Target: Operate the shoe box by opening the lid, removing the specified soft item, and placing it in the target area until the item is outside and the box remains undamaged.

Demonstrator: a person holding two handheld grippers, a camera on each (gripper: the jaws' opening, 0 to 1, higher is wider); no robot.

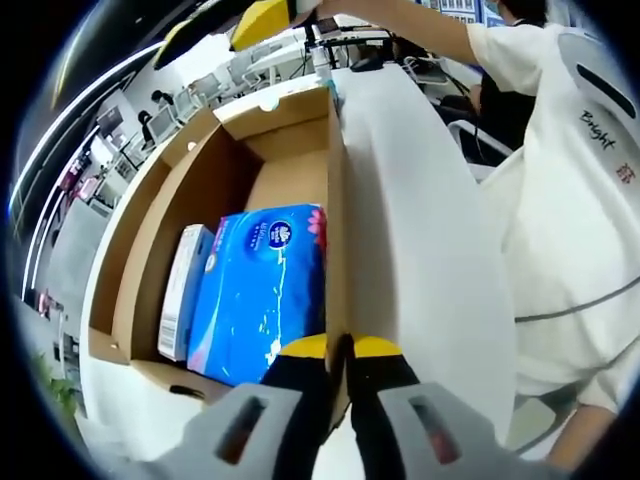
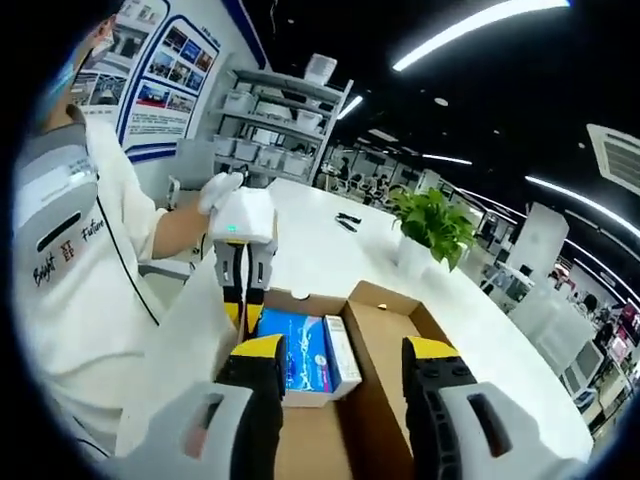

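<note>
Your left tongs (image 1: 340,350) are pinched nearly closed on the raised lid (image 1: 420,230) of the shoe box (image 1: 215,190); the yellow-tipped black jaws sit on either side of the lid's edge, one inside the box, one outside, with the cardboard between them. In the right gripper view you can see the same left tongs (image 2: 243,312) coming down from your gloved hand (image 2: 218,190), gripping the lid (image 2: 195,340) at the box's near corner and holding it upright.

Your right tongs (image 2: 343,365) are spread wide and hold nothing; they hover above the open shoe box (image 2: 390,330), one jaw over the blue pack, the other over the bare cardboard floor. Whether either jaw touches anything, you cannot tell.

The soft item, a blue tissue pack (image 1: 262,290), lies inside the box against the lid-side wall, with a narrow white-and-blue carton (image 1: 183,290) just beside it. From the right gripper view the blue tissue pack (image 2: 302,362) and the white-and-blue carton (image 2: 343,362) lie side by side, touching.

The box stands on a white surface (image 2: 330,255), with a potted plant (image 2: 432,225) well apart from it.
</note>
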